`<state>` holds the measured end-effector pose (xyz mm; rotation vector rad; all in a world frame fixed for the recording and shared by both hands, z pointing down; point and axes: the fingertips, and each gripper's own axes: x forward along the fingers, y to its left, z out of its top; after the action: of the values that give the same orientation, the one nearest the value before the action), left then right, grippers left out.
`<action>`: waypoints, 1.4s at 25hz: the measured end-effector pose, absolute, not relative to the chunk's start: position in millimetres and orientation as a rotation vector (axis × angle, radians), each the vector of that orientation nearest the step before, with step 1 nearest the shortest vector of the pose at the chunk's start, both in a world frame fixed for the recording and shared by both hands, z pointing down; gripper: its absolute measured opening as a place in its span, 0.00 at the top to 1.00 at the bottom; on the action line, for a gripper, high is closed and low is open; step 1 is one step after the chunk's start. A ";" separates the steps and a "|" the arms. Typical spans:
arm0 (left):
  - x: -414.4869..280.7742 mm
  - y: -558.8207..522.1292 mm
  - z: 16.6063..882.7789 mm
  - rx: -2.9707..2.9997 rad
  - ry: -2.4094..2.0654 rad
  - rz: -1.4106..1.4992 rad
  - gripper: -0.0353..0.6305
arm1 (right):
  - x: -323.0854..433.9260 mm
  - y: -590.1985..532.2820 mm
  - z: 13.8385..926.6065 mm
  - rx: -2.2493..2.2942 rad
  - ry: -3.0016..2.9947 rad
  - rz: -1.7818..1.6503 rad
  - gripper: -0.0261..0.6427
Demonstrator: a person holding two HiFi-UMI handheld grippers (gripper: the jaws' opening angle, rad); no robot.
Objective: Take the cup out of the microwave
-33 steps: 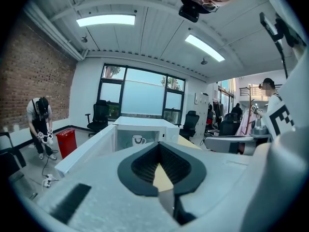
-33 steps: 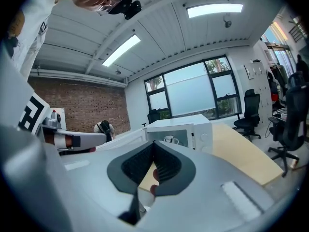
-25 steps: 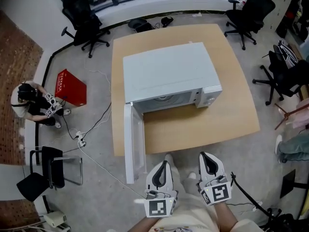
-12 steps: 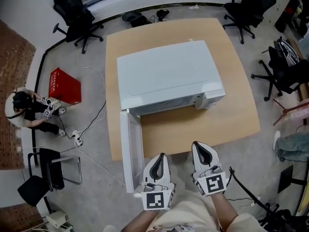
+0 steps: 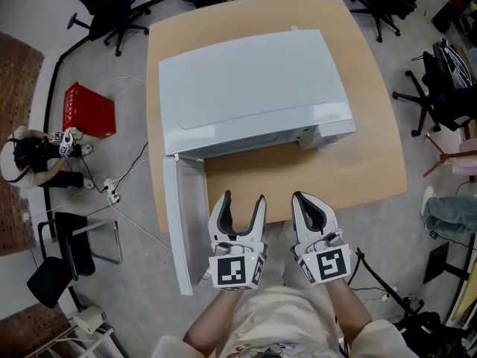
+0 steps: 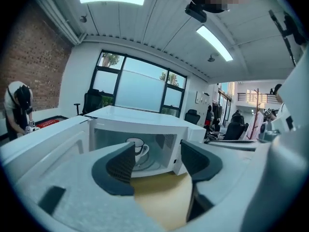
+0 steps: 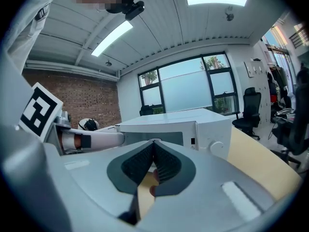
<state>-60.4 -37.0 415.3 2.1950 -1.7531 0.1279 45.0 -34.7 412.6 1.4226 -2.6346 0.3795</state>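
Observation:
A white microwave (image 5: 253, 80) stands on a wooden table (image 5: 313, 177), its door (image 5: 182, 230) swung open to the left. Inside, a white cup (image 6: 136, 147) with a dark rim sits on the turntable, seen only in the left gripper view. My left gripper (image 5: 243, 198) hovers at the table's near edge in front of the cavity; its jaws are opening with nothing between them (image 6: 157, 153). Beside it on the right, my right gripper (image 5: 305, 200) is shut and empty (image 7: 154, 154), pointing at the microwave's control panel (image 7: 212, 134).
Office chairs (image 5: 112, 6) ring the table at the back and right (image 5: 440, 88). A red box (image 5: 88, 110), cables with a power strip (image 5: 112, 194) and a crouching person (image 5: 33, 155) are on the floor at left. A black chair (image 5: 71, 252) stands near the door.
Both grippers have moved forward to the table's near edge, closer to the microwave. The left gripper's jaws have gone from shut to apart. The right gripper stays shut.

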 end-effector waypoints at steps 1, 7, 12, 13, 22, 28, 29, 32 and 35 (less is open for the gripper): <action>-59.6 -45.6 418.4 2.195 -1.764 0.129 0.49 | 46.0 -37.4 413.7 1.421 -2.634 0.380 0.95; -64.2 -93.8 460.7 2.159 -1.815 0.160 0.38 | 47.2 -51.0 439.1 1.410 -2.596 0.393 0.95; -83.2 -132.7 508.7 2.095 -1.856 0.215 0.35 | 44.1 -58.5 449.5 1.401 -2.593 0.409 0.95; -85.7 -140.9 516.1 2.094 -1.859 0.222 0.34 | 43.3 -59.9 451.7 1.396 -2.594 0.412 0.95; -90.8 -200.3 539.5 2.174 -1.848 0.216 0.27 | 39.2 -64.0 472.2 1.377 -2.580 0.446 0.95; -89.1 -228.7 556.4 2.213 -1.856 0.257 0.26 | 35.4 -62.1 485.7 1.353 -2.572 0.468 0.95; -90.1 -232.6 557.8 2.214 -1.862 0.258 0.26 | 34.8 -62.3 487.2 1.352 -2.570 0.471 0.95; -94.7 -241.6 559.6 2.221 -1.884 0.252 0.26 | 33.9 -63.5 490.9 1.352 -2.564 0.480 0.95; -97.8 -247.2 558.8 2.242 -1.908 0.244 0.26 | 35.1 -65.0 494.8 1.352 -2.559 0.485 0.95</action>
<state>-97.8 -247.2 558.8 2.2416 -1.9076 0.2437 35.1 -65.0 494.8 1.3519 -2.5587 0.4854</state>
